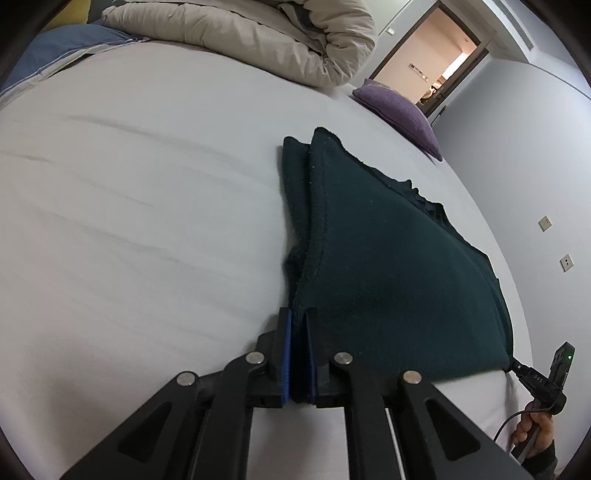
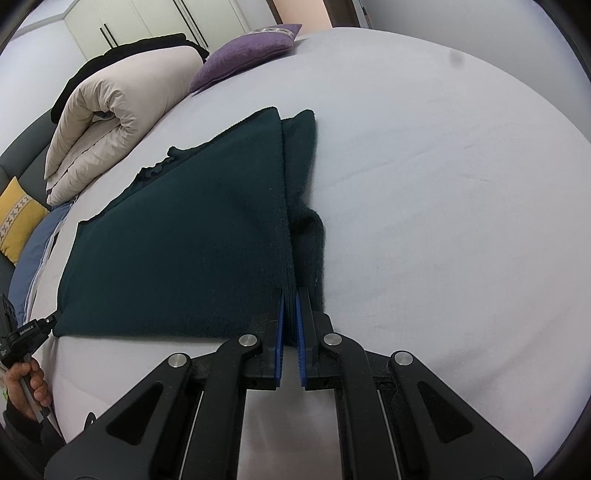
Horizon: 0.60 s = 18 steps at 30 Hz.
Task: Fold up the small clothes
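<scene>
A dark green knitted garment [image 1: 388, 266] lies on the white bed sheet [image 1: 147, 206], folded over itself into a layered slab. My left gripper [image 1: 298, 317] is shut on its near left corner, with the cloth pinched between the blue pads. The same garment [image 2: 192, 240] fills the middle of the right wrist view. My right gripper [image 2: 290, 295] is shut on its near right corner, gripping the stacked edge. A sleeve or under-layer sticks out beside each gripped edge.
A rolled beige duvet [image 1: 258, 33] lies at the bed's far side, with a purple cushion [image 1: 402, 110] beside it. A blue pillow [image 2: 33, 258] and a yellow cushion [image 2: 14, 218] sit at the left. An open doorway [image 1: 439, 55] lies beyond.
</scene>
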### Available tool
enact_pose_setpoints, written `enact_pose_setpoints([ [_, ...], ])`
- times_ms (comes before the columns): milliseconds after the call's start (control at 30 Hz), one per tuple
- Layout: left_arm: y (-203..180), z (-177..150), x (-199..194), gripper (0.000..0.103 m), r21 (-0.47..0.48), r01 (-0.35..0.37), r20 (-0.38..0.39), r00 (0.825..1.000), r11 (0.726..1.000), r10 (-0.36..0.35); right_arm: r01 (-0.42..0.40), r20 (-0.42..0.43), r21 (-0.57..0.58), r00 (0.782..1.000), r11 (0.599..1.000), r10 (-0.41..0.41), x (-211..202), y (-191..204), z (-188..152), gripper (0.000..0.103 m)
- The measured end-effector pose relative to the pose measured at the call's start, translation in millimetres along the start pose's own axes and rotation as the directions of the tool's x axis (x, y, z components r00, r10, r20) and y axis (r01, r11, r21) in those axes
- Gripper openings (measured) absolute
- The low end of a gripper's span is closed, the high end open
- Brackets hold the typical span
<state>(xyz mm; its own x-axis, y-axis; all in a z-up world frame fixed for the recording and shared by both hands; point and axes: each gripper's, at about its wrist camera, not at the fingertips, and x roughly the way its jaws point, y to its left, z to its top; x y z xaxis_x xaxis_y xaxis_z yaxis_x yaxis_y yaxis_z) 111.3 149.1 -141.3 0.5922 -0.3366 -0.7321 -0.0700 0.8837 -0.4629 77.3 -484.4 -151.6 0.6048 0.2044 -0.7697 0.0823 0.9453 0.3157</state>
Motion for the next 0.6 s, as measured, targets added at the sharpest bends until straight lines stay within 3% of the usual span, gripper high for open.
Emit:
enact_pose_setpoints([
  [67, 3.8, 1.0, -0.5, 0.015, -0.017, 0.015, 0.005, 1.0, 1.0, -0.014, -0.012, -0.03, -0.003, 0.999, 1.0, 0.012, 2.8, 0.5, 1.5, 0.005],
  [167, 7.8, 3.0, -9.4, 0.029, -0.046, 0.019, 0.02, 1.0, 0.999, -0.018, -0.033, -0.057, 0.009, 0.998, 0.999, 0.033, -0.8, -0.2, 4.7, 0.006],
  [267, 5.7, 8.9, -27.6, 0.03, -0.049, 0.021, 0.069, 0.997, 0.999, -0.017, -0.04, -0.075, 0.025, 0.996, 0.999, 0.042, -6.7, -4.2, 6.3, 0.008],
  [333, -2.1, 17.1, -39.0, 0.033, -0.026, 0.013, 0.102, 0.995, 1.0, -0.01, 0.002, -0.086, 0.038, 0.996, 0.999, 0.001, -14.3, -6.2, 9.7, 0.017],
  [467, -29.1, 37.9, -45.3, 0.043, 0.045, -0.005, 0.158, 0.988, 0.999, -0.002, 0.125, -0.052, 0.026, 0.991, 0.992, -0.124, -31.0, 3.6, 23.7, 0.025],
  [533, -45.1, 51.1, -36.8, 0.045, 0.071, -0.002, 0.169, 0.985, 0.998, -0.01, 0.086, -0.004, 0.026, 0.996, 0.996, -0.085, -37.9, 17.3, 39.0, 0.026],
  [600, -63.1, 62.9, -21.0, 0.045, 0.108, -0.011, 0.167, 0.986, 0.994, -0.007, -0.034, 0.016, 0.028, 0.999, 0.999, 0.034, -31.6, 36.6, 56.3, 0.026],
])
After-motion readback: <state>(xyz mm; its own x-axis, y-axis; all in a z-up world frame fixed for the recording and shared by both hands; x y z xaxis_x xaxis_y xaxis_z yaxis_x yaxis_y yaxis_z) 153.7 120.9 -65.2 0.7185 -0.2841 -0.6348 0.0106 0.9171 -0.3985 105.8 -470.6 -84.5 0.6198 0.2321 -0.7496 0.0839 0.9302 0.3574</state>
